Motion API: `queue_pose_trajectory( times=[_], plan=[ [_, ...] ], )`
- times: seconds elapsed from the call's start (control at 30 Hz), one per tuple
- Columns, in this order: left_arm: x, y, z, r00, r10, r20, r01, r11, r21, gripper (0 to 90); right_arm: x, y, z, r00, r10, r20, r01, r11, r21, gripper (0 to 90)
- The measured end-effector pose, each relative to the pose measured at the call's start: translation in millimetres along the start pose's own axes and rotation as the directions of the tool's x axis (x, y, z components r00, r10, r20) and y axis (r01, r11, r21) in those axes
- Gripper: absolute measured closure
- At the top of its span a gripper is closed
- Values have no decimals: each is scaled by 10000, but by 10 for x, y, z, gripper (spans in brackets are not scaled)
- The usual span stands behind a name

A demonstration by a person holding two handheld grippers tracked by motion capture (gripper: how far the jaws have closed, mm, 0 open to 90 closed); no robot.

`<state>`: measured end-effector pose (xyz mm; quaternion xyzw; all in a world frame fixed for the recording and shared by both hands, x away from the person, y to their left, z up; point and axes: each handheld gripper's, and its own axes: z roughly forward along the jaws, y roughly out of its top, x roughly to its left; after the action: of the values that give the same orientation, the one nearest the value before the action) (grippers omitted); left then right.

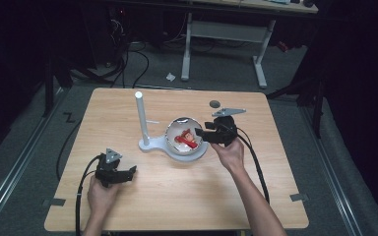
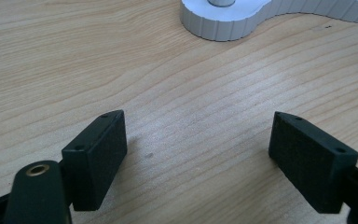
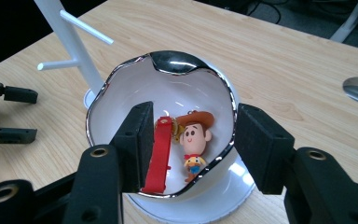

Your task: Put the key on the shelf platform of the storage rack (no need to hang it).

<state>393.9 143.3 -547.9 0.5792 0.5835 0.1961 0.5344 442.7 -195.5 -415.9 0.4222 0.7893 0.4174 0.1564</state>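
Note:
A white bowl (image 1: 195, 149) with a chrome rim sits on a white stand base, beside a white upright post (image 1: 141, 118) with small pegs. Inside the bowl (image 3: 121, 102) lie a cowboy figure keychain (image 3: 195, 144) and its red strap (image 3: 159, 161); from above the keychain (image 1: 187, 137) shows red. My right gripper (image 1: 202, 132) hovers at the bowl's right rim; in its own view the right gripper (image 3: 193, 142) is open, jaws either side of the keychain. My left gripper (image 1: 128, 173) rests low near the table's front left, and in its own view the left gripper (image 2: 198, 156) is open over bare wood.
The stand's ribbed white base (image 2: 223, 21) lies ahead of the left gripper. A grey round cable port (image 1: 214, 103) sits in the table's far right. Black cables trail from both grippers off the front edge. Floor, desk legs and wires lie beyond the table.

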Motion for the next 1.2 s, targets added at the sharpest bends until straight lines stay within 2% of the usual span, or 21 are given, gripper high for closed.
queue_pose_trajectory(
  times=[0.07, 0.2, 0.57, 0.8, 1.2],
  plan=[
    [0, 0, 0, 10000, -1, 1, 1, 10000, -2, 196, -24, -30, -73, 9997, 193, 114, -190, 9995, -239, 481],
    [0, 0, 0, 10000, 4, 1, -4, 10000, 1, 196, -90, -88, -141, 9989, 394, 247, -389, 9990, -214, 480],
    [0, 0, 1, 10000, 2, 0, -2, 10000, -3, 196, -152, -107, -388, 9983, 371, 439, -342, 9973, -645, 481],
    [0, 0, 1, 10000, 0, -1, 0, 10000, -5, 196, -231, -210, -522, 9956, 757, 548, -710, 9939, -841, 481],
    [0, 0, 1, 10000, -1, -3, 1, 10000, -7, 196, -276, -254, -741, 9941, 754, 779, -661, 9911, -1159, 481]
  ],
)
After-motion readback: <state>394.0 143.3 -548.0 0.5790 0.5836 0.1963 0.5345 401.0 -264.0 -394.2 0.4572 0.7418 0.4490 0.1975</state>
